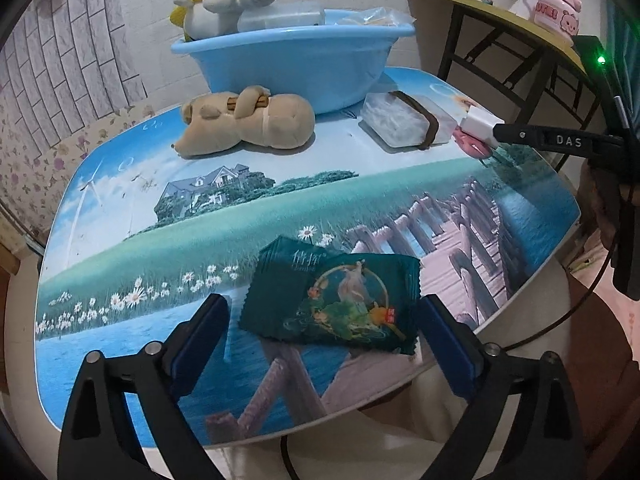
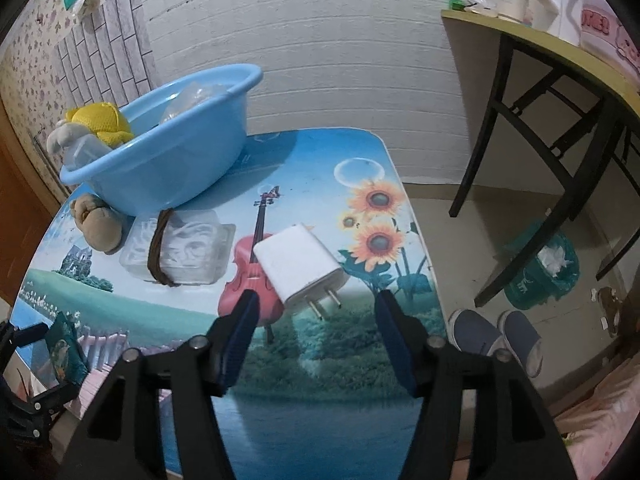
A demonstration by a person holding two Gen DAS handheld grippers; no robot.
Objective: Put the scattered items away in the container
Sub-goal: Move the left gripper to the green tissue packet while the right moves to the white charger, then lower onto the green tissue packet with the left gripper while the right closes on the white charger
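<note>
A dark green snack packet (image 1: pixel 332 300) lies flat near the table's front edge. My left gripper (image 1: pixel 324 308) is open and straddles it, blue pads clear of both sides. A white plug charger (image 2: pixel 298 268) lies on the violin picture, prongs toward me. My right gripper (image 2: pixel 318 302) is open, and only the prongs reach between its tips. The blue basin (image 1: pixel 296 60) at the back holds a white and yellow plush (image 1: pixel 216 8) and clear packs. A beige plush (image 1: pixel 248 120) and a clear banded box (image 1: pixel 400 120) lie in front of it.
The low table (image 1: pixel 280 208) has a printed landscape top with rounded edges. To the right stands a taller side table (image 2: pixel 560 48) with cups and jars, a green bin (image 2: pixel 540 272) beneath it. A person's shoes (image 2: pixel 492 336) are by the table's right edge.
</note>
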